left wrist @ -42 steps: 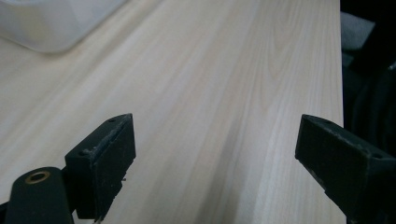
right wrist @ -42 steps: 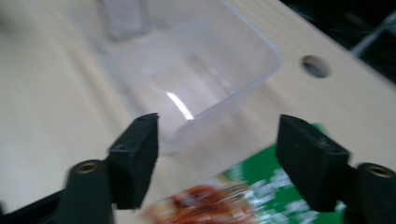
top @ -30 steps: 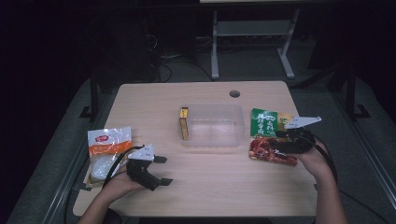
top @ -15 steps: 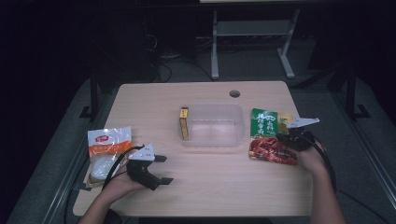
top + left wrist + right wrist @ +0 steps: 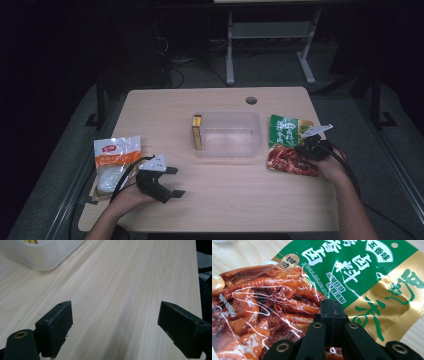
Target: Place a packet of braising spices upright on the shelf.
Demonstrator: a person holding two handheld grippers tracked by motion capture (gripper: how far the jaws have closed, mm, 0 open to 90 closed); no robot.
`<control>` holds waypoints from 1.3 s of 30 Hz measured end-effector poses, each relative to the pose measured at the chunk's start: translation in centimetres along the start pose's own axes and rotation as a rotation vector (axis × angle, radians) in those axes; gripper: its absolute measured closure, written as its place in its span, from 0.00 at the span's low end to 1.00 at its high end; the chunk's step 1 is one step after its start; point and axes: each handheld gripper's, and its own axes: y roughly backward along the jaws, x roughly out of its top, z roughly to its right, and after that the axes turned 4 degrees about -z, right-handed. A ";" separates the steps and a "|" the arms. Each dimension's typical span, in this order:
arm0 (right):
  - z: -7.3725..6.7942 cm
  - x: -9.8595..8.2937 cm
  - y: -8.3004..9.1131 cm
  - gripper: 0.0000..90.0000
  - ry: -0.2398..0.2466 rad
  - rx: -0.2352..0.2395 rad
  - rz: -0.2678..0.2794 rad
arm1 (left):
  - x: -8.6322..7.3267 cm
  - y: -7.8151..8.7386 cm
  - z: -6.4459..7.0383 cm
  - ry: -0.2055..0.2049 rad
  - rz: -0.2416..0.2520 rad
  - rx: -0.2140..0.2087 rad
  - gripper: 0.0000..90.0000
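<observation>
Where dark floor surrounds, pale wooden table point(image 5: 225, 195)

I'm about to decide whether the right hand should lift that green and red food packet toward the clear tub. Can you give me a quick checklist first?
1. Right hand-held gripper over the food packet: ok, its jaws sit pressed together at the packet's edge.
2. Packet film actually pinched between the jaws: cannot tell.
3. Clear tub has room: ok, a yellow box stands along its left wall.
4. Path from packet to tub: ok, bare table between them.
5. Left hand-held gripper out of the way: ok, open, near the orange and white bag.
</observation>
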 end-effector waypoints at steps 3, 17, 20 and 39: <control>-0.2 -0.1 0.1 1.00 0.011 0.012 -0.004 | 0.2 0.0 0.2 -0.007 -0.012 0.006 0.13; -4.9 -2.0 2.6 1.00 0.132 0.042 -0.058 | -0.2 0.0 1.3 -0.021 -0.018 0.009 0.13; -5.3 -2.4 2.9 1.00 0.127 0.055 -0.062 | -0.2 -0.2 1.4 -0.031 -0.024 0.001 0.13; -6.5 -2.2 3.0 1.00 0.137 0.086 -0.096 | -0.1 -0.2 1.8 -0.038 -0.016 -0.014 0.13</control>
